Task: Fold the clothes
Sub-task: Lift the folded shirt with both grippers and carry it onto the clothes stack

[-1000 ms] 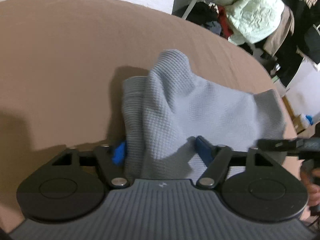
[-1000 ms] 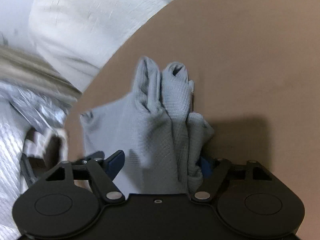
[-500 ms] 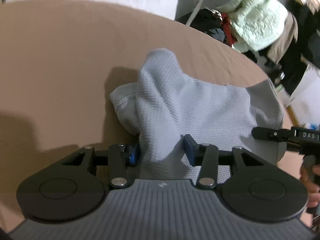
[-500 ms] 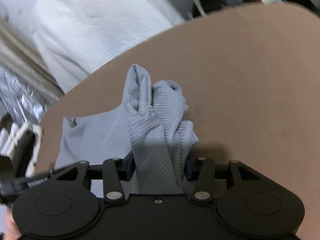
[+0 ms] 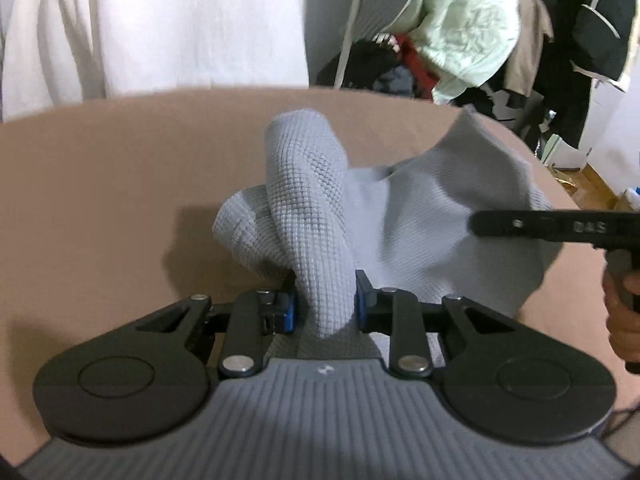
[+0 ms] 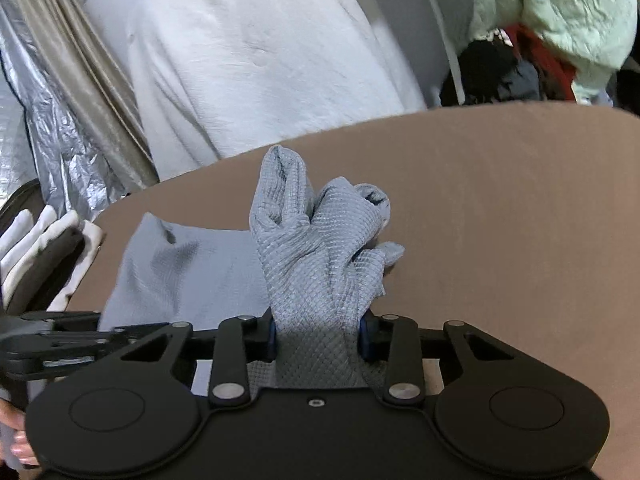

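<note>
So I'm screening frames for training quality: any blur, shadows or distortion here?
Left wrist view: fisheye bends the brown table edge; the grey garment is sharp near the left gripper, blurred at its right flap, with a shadow on its left. Right wrist view: the background is motion-smeared; cloth at the right gripper is crisp.

A cluttered home room; heaped coats (image 5: 472, 32), white bedding (image 6: 260, 60), brown-covered table (image 5: 100, 184)

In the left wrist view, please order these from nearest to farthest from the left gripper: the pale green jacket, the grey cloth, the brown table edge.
1. Grey cloth: clamped in the left gripper jaws.
2. Brown table edge: behind the cloth.
3. Pale green jacket: hanging beyond the table, upper right.
</note>
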Available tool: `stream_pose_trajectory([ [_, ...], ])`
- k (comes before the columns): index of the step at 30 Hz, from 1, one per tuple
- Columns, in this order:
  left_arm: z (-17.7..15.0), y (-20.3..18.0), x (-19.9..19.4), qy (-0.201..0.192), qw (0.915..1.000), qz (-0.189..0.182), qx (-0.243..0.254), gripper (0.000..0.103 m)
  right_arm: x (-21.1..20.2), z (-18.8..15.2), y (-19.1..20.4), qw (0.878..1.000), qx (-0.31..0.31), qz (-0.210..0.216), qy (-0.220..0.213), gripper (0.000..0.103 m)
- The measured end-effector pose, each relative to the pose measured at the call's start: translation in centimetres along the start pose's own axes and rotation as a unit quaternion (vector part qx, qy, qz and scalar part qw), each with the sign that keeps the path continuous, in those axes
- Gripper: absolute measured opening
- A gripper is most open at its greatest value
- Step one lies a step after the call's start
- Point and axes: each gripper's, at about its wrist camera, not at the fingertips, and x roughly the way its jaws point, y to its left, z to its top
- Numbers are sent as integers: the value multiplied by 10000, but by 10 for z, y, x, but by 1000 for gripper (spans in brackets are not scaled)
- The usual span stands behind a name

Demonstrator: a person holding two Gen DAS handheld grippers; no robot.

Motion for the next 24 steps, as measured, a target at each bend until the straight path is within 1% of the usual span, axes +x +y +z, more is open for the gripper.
stream_pose_trajectory([
  [4,5,0,-56,-367,9984,255,354,25,-15,7,37,9988,-266,253,-314,40],
  [6,8,7,-88,-511,9964,409,540,25,-25,9,61,9970,-409,449,-476,40],
  [8,8,21,-123,-667,9944,554,606,25,-31,13,90,9939,-657,627,-621,40],
  [10,8,40,-162,-785,9921,750,623,25,-38,22,125,9899,-892,832,-727,40],
  [11,9,48,-178,-789,9902,928,676,26,-41,28,143,9875,-1006,940,-763,39],
  [12,9,56,-193,-789,9879,1114,734,26,-43,35,163,9856,-1096,1046,-753,39],
  [14,9,71,-228,-937,9832,1349,794,26,-46,50,201,9827,-1221,1193,-719,39],
  [17,10,96,-279,-1146,9756,1683,816,26,-45,67,263,9736,-1581,1452,-770,39],
  [19,12,118,-312,-1298,9703,1958,585,25,-44,77,304,9664,-1822,1628,-805,39],
  [21,12,146,-343,-1535,9652,2119,11,25,-38,81,352,9564,-2053,1899,-847,39],
  [22,6,163,-354,-1655,9648,1993,-446,25,-35,82,373,9518,-2140,2019,-862,39],
  [23,-1,181,-365,-1771,9624,1846,-912,25,-31,84,395,9472,-2237,2121,-886,39],
  [24,-7,198,-377,-1882,9576,1694,-1376,25,-27,85,414,9423,-2343,2202,-934,39],
])
